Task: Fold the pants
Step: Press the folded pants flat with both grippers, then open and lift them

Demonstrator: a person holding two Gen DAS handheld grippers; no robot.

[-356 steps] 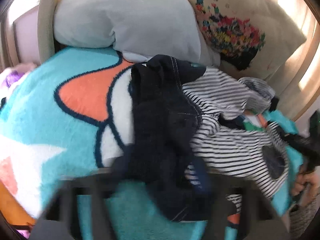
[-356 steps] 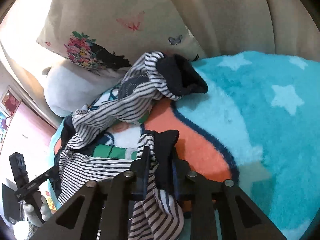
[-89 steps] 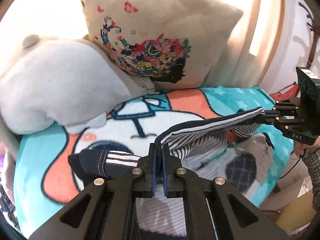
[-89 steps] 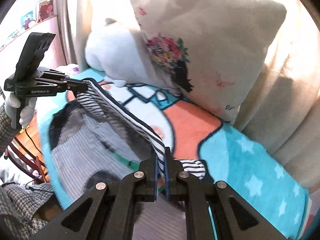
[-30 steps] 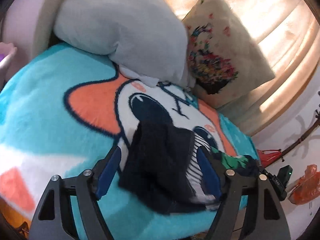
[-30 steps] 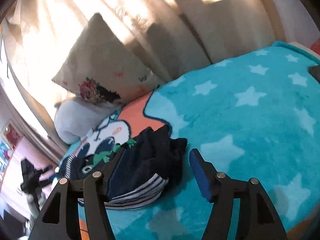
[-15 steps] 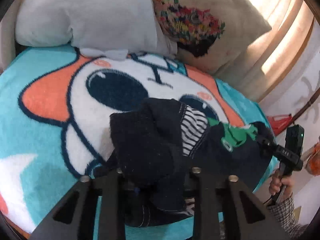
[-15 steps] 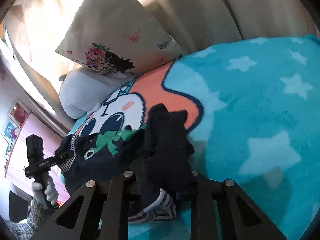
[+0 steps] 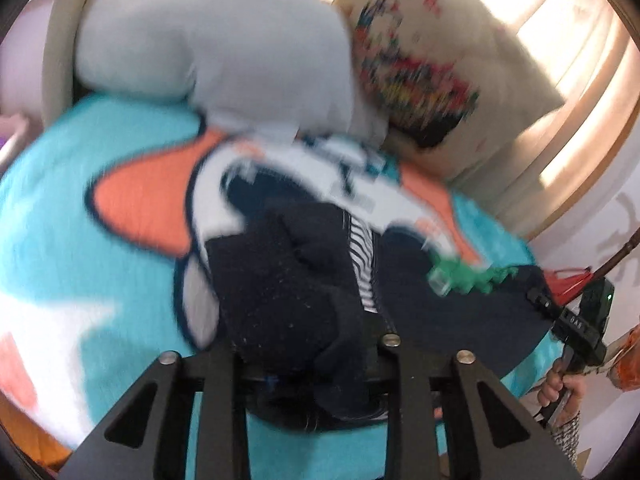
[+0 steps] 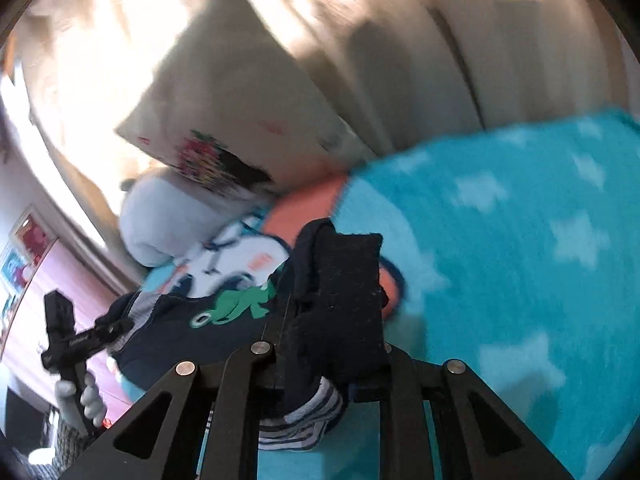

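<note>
The pants are dark navy with a striped lining and a green frog print. They hang stretched between both grippers over the turquoise blanket. My left gripper is shut on one bunched end of the pants. My right gripper is shut on the other bunched end. The frog print also shows in the right wrist view. Each gripper shows in the other's view, the right gripper and the left gripper. Both frames are blurred.
A grey plush pillow and a beige floral cushion lean at the back of the bed. Beige curtains hang behind. The blanket with white stars spreads to the right. A pink wall stands at the left.
Both grippers have lifted with the pants held in them, and the views have swung. Half a second ago they had just shut on the two ends.
</note>
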